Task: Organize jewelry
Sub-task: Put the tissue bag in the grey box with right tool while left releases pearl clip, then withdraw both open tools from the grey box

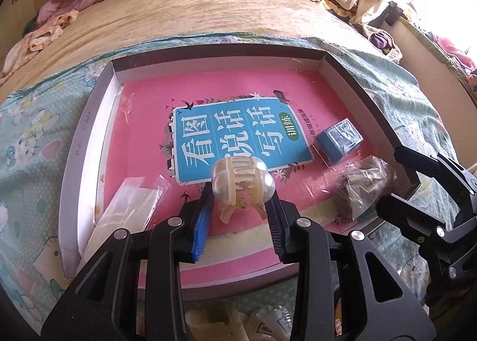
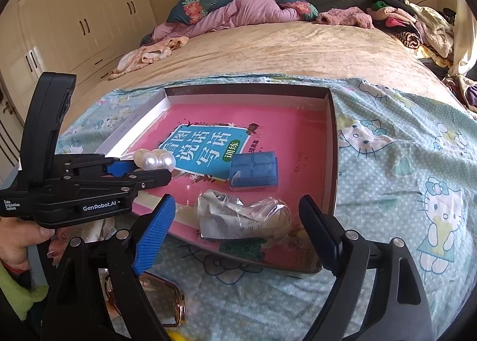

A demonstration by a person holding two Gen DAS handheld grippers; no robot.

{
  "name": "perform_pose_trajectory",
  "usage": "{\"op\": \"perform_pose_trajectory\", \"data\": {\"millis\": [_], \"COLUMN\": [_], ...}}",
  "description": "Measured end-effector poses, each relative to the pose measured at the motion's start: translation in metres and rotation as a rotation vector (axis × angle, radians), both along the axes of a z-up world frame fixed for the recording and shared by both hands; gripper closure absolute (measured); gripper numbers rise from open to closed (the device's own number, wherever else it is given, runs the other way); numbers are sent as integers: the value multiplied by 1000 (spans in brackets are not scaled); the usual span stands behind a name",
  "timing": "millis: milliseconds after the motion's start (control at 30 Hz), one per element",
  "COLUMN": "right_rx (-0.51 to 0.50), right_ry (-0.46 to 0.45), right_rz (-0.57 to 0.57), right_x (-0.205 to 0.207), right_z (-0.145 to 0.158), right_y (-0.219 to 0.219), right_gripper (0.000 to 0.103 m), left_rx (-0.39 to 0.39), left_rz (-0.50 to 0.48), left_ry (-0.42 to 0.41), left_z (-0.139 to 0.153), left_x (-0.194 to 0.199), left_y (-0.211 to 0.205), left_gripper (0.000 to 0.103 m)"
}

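Both grippers hover over the tray [image 1: 89, 120]. Left gripper [image 1: 240, 207] pinches the pearl hair claw [image 1: 241, 181] (likely for placing); right gripper [image 2: 235, 233] gapes empty.

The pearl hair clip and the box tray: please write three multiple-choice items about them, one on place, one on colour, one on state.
1. Where does the small blue box lie?
A. in the tray, on the pink book
B. on the pillows
C. in the right claw

2. What colour is the book's title panel?
A. yellow
B. blue
C. black

3. How is the right claw?
A. shut on the bag
B. shut on the clip
C. open

Answers:
1 A, the blue box rests on the book inside the tray.
2 B, the panel is blue.
3 C, the right claw is spread around the plastic bag; the left claw holds the pearl hair clip.
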State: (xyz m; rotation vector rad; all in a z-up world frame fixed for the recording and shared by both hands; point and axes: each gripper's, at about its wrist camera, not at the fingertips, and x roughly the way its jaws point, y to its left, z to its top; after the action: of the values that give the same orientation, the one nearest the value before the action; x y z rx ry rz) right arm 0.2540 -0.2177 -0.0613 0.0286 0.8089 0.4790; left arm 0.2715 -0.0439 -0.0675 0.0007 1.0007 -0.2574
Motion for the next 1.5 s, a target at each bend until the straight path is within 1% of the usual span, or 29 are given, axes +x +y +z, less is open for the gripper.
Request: {"op": "perform_pose_trajectory", "data": {"millis": [100,133,167,300,433,467,500,567,667,1033,1267,1500], "right_rx": [12,15,20,33,42,43,44,39,35,35,35,37], "right_ry": [-8,-9,-10,-17,-24,-27,-31,-41,-49,-98,-136,-170], "right_rz": [-14,-19,-24,-36,-47,-48,-48,-50,-51,-64,-54,-40], "right_x": [-4,-5,-6,-13,-20,-22,-24,-27,-31,-51,-66,-81], "right_z": [4,5,6,10,13,15,17,20,25,45,61,74], "right_y": [-6,-8,-10,-16,-20,-21,-22,-23,-25,-30,-29,-27], "right_gripper": [15,14,13,12,9,9,9,8,7,6,6,6], "left_rx": [2,3,4,17,31,32,28,34,47,45,34,40], "left_rz": [3,6,12,31,50,53,55,63,71,95,95,99], "left_ry": [1,-2,-9,-22,-37,-39,-42,-49,-67,-109,-141,-170], "left_z": [1,2,3,8,14,16,17,20,26,47,60,69], "left_x": [-1,-2,-3,-7,-12,-14,-15,-18,-24,-47,-67,-87], "left_y": [1,1,2,4,7,8,10,10,10,16,18,21], "left_gripper": [75,70,61,50,34,33,29,16,10,10,10,10]}}
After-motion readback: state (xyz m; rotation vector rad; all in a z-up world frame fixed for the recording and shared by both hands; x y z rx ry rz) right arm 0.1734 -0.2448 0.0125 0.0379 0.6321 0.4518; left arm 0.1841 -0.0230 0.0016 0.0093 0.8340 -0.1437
